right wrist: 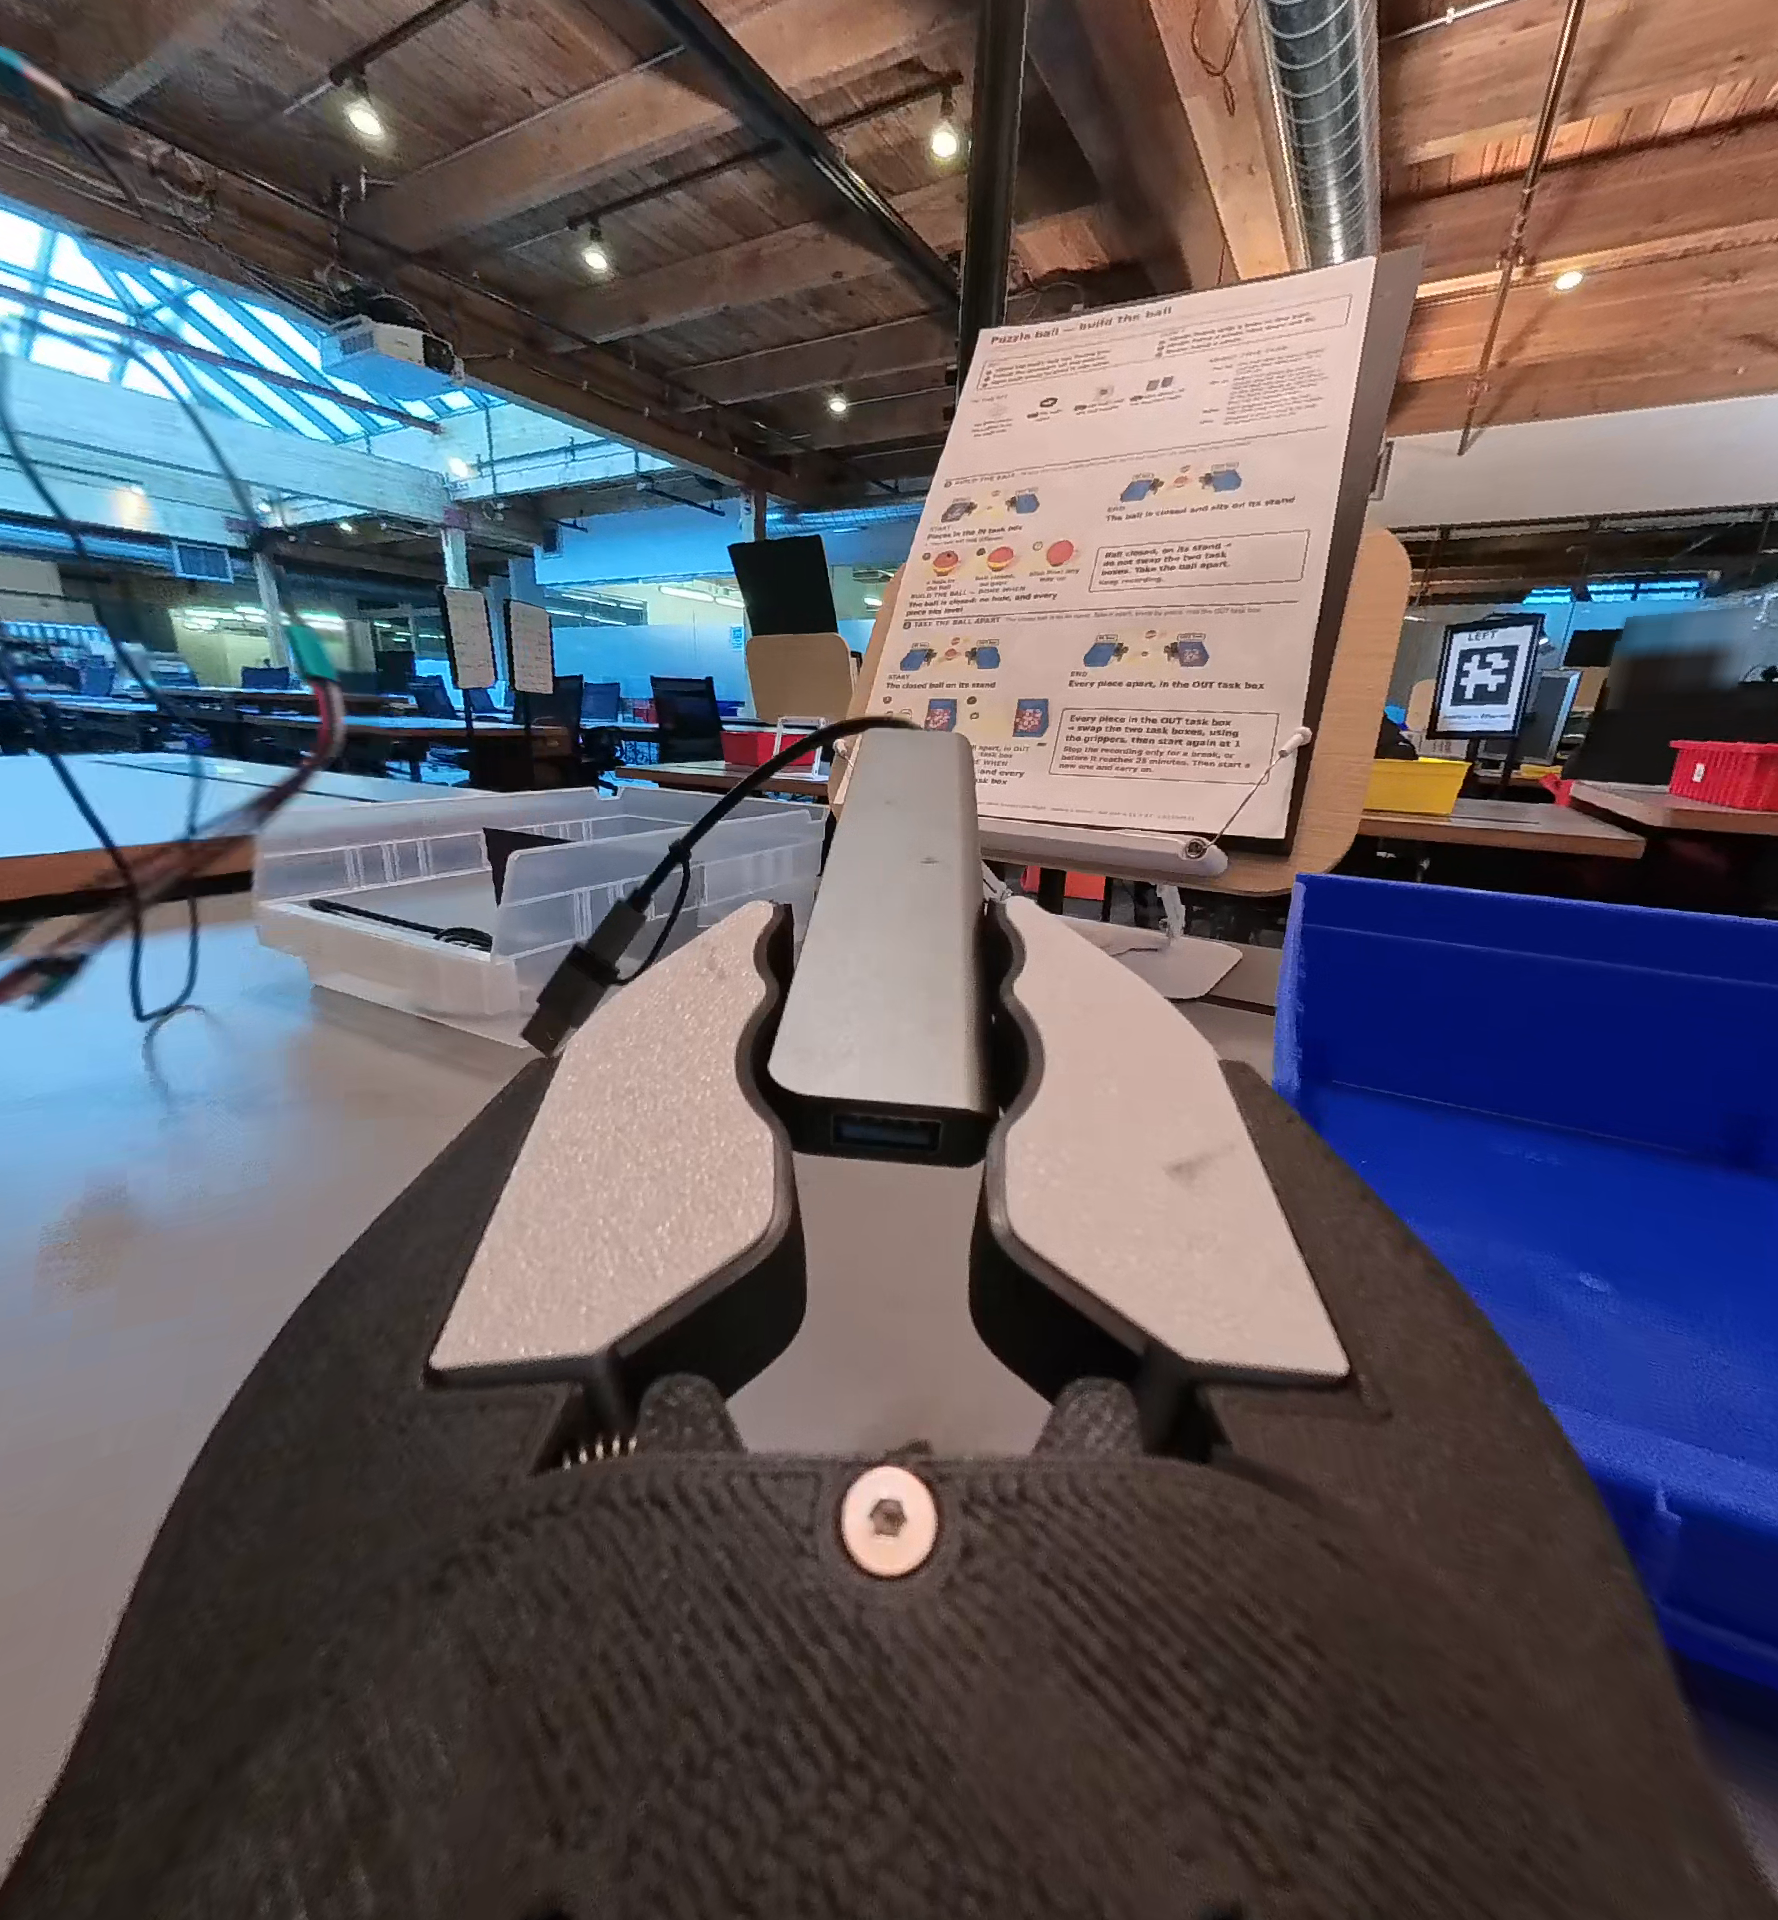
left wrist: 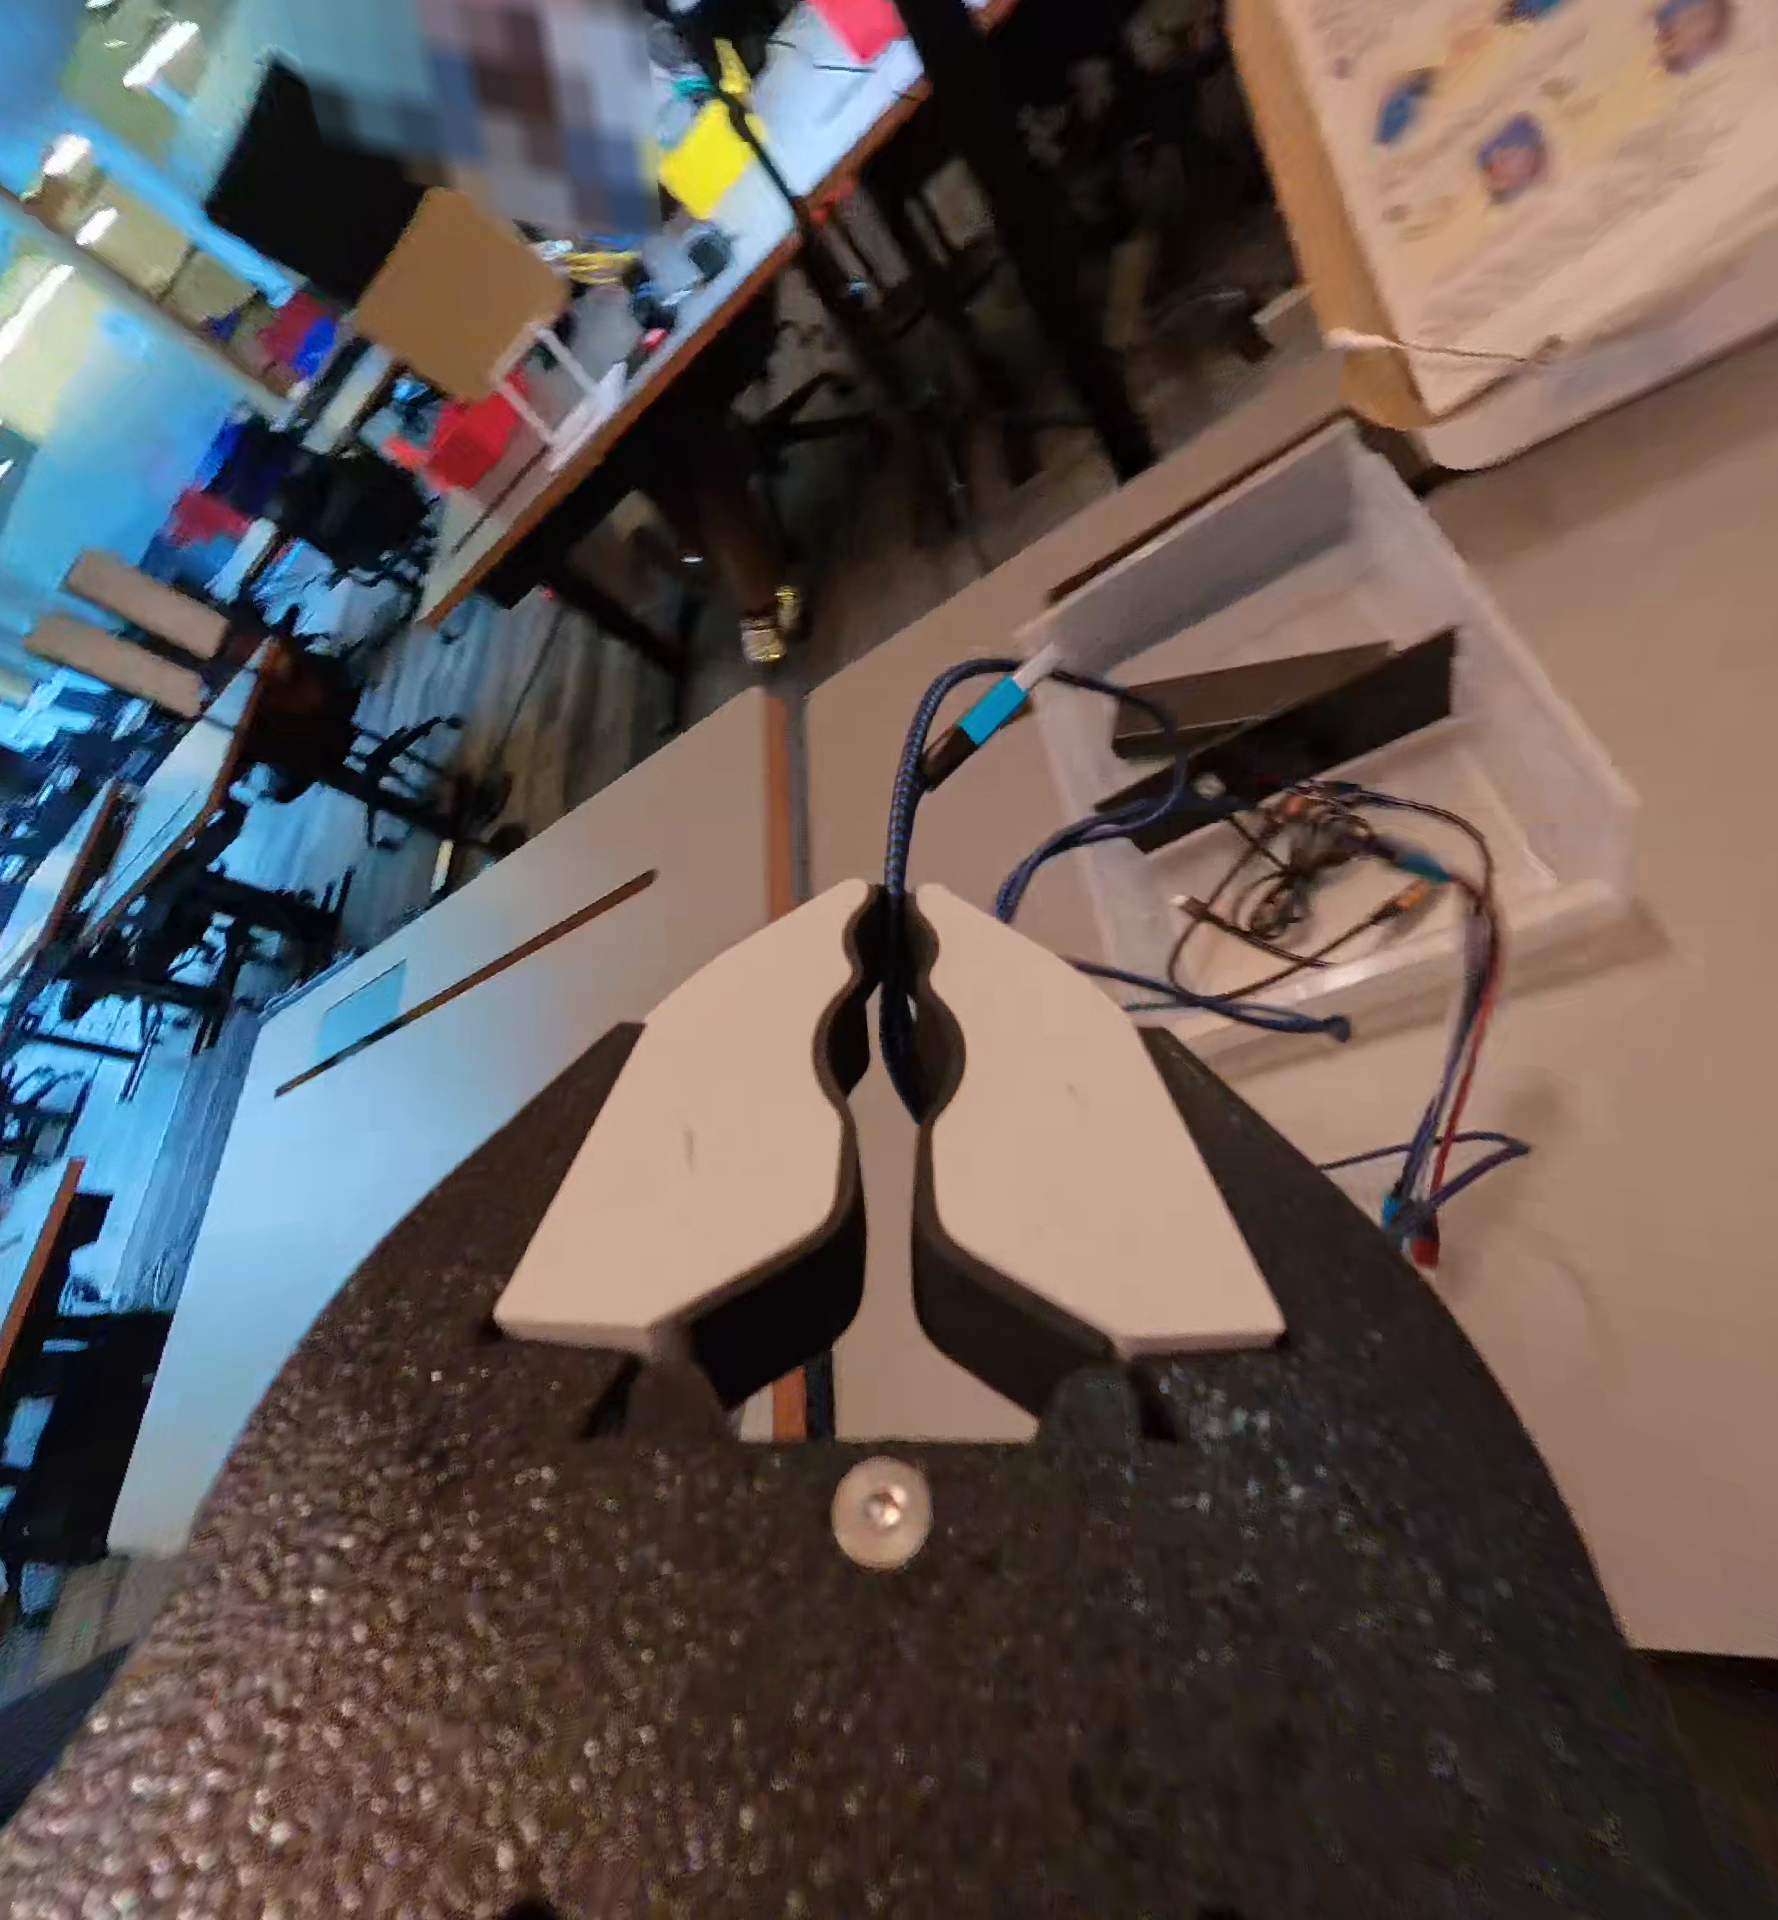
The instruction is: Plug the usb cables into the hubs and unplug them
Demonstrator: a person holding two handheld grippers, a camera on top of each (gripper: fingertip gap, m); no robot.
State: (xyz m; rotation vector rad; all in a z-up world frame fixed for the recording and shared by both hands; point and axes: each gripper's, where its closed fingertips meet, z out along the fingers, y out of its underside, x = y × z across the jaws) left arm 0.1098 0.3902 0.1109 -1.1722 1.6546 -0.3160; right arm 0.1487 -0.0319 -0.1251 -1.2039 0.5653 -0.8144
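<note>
right gripper, lower centre, clamps grey hub; left gripper pinches braided cable far behind its plug, which may flex and miss the port.

Bright skylight, ceiling spots; left view motion-blurred; fisheye bending edges; foreground soft.

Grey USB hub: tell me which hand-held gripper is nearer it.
Right. The right hand-held gripper is clamped on the grey USB hub; the left hand-held gripper holds a blue braided cable elsewhere.
</note>
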